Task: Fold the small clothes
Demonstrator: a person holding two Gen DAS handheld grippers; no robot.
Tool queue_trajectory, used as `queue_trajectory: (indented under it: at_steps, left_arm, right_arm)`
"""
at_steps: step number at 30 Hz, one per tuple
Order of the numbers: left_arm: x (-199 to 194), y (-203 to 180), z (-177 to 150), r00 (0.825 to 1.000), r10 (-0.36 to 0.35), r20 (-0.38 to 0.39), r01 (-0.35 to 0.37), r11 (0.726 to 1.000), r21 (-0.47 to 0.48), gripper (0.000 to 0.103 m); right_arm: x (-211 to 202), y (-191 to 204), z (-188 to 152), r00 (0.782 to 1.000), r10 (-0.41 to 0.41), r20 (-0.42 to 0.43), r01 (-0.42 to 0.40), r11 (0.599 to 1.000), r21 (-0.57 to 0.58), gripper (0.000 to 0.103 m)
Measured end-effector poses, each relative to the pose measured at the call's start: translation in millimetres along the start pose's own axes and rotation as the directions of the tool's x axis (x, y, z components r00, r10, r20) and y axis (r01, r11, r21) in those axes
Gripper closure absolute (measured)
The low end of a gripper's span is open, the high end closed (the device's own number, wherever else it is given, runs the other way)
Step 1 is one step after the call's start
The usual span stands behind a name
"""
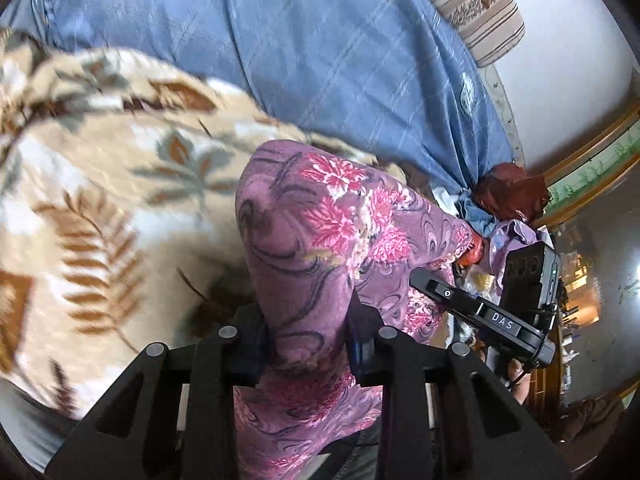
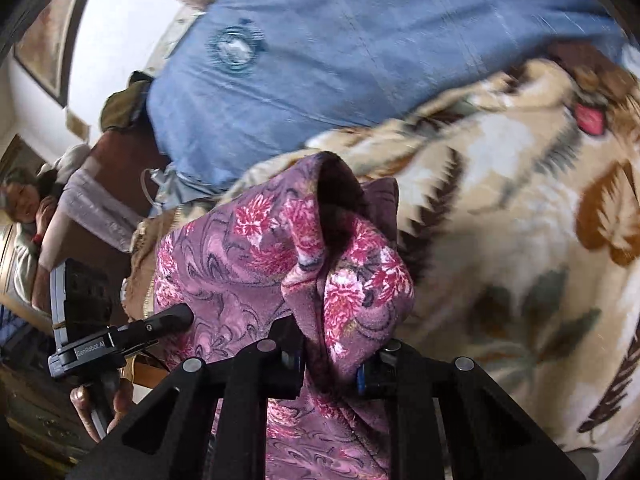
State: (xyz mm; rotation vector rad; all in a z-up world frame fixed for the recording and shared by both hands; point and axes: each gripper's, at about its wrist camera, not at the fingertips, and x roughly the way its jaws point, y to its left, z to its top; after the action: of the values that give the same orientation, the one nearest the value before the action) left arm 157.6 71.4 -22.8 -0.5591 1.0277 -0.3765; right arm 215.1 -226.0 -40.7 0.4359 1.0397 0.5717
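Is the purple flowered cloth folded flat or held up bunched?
Bunched and held up: the purple cloth hangs pinched in both the left claw and right claw.

Your left gripper's (image 1: 306,332) fingertips are buried in the purple floral cloth (image 1: 320,240), whose lower end the frame cuts off. Beside the cloth, the leaf-print blanket (image 1: 100,168) is motion-blurred.
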Motion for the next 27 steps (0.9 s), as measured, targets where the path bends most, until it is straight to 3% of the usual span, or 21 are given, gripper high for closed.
queue_trajectory:
  at_steps: [7,13,18,22,25,27]
  left_arm:
    - [-3,26,61,1.000,0.019,0.011,-0.019,1.000,-0.005,0.075]
    - [39,61,121,0.999,0.031,-0.016,-0.031,0.999,-0.037,0.075]
    - [92,88,166,0.998,0.053,-0.046,-0.055,0.997,-0.047,0.075]
    - [139,121,178,0.993,0.079,-0.093,-0.086,0.994,-0.075,0.073]
    - [168,148,175,0.985,0.116,-0.131,-0.129,0.987,-0.098,0.064]
    - [168,157,169,0.985,0.110,-0.132,-0.125,0.985,-0.116,0.058]
  right_arm:
    - [41,29,49,1.000,0.017,-0.019,-0.017,1.000,-0.017,0.085]
    - [103,20,105,0.998,0.005,-0.064,-0.005,1.000,-0.014,0.085]
    - [164,-10,144,0.994,-0.009,-0.105,0.009,1.000,0.002,0.085]
    - [216,-45,154,0.986,-0.007,-0.166,0.015,0.999,0.047,0.085]
    - [243,-64,147,0.979,-0.018,-0.203,0.033,0.997,0.067,0.083]
    - [251,-70,142,0.978,-0.014,-0.208,0.031,0.996,0.079,0.073]
